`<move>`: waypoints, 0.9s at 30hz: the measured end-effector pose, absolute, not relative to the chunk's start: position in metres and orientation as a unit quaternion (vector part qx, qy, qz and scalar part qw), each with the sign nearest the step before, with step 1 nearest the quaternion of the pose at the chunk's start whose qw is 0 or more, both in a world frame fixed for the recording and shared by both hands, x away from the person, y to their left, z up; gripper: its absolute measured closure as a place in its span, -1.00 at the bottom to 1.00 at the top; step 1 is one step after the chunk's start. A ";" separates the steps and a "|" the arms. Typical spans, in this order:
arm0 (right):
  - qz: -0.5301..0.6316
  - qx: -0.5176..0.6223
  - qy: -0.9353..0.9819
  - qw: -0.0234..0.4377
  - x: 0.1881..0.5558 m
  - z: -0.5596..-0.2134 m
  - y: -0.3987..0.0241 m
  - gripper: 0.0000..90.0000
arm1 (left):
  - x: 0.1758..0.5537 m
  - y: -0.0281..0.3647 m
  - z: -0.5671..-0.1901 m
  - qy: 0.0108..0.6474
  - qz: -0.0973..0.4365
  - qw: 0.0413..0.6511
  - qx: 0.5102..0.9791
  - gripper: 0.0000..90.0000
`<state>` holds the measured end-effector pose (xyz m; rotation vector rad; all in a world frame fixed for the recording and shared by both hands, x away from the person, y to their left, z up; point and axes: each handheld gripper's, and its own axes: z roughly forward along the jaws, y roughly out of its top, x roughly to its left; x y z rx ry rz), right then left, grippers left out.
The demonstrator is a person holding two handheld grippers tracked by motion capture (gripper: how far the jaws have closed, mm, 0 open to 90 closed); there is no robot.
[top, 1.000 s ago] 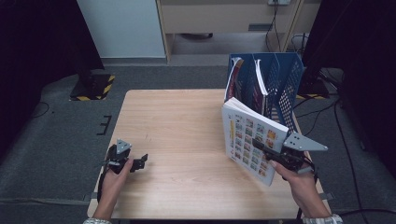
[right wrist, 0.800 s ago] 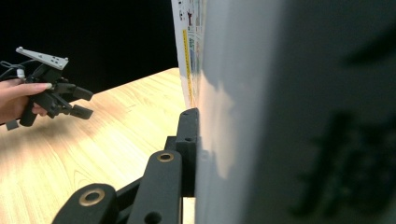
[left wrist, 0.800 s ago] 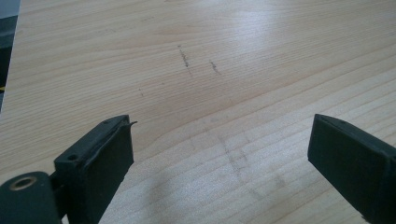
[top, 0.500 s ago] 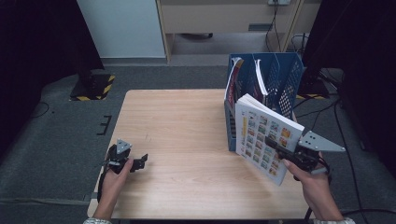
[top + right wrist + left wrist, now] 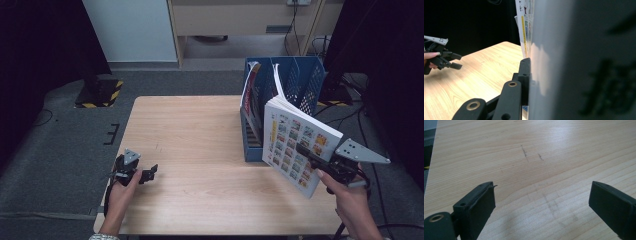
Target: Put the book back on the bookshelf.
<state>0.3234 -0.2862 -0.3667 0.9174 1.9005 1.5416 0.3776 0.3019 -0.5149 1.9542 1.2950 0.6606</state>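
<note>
Now clamped in right gripper [image 5: 320, 165] jaws: book [image 5: 298, 143], tilted over desk [image 5: 200, 130] right edge, beside blue file rack [image 5: 285, 100] holding magazines. Left gripper [image 5: 142, 175] jaws apart, low over bare wood.

The book [image 5: 299, 145] has a white cover with a yellow stripe and a grid of small coloured pictures; the file rack [image 5: 305, 80] is blue, the worktop [image 5: 200, 130] pale wood-grain.

The right tongs [image 5: 320, 164] carry the clamped book [image 5: 299, 145] further right and higher, closer beside the blue file rack [image 5: 305, 80].
</note>
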 end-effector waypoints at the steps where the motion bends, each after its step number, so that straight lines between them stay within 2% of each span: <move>1: 0.569 0.339 0.701 0.262 0.323 -0.365 -0.287 0.64 | 0.377 0.302 -0.515 0.498 0.254 0.345 0.753 -0.86; 13: 0.572 0.353 0.684 0.282 0.324 -0.342 -0.302 0.64 | 0.378 0.302 -0.514 0.499 0.255 0.349 0.751 -0.86; 27: 0.567 0.371 0.670 0.304 0.324 -0.335 -0.321 0.64 | 0.378 0.302 -0.515 0.500 0.254 0.348 0.752 -0.86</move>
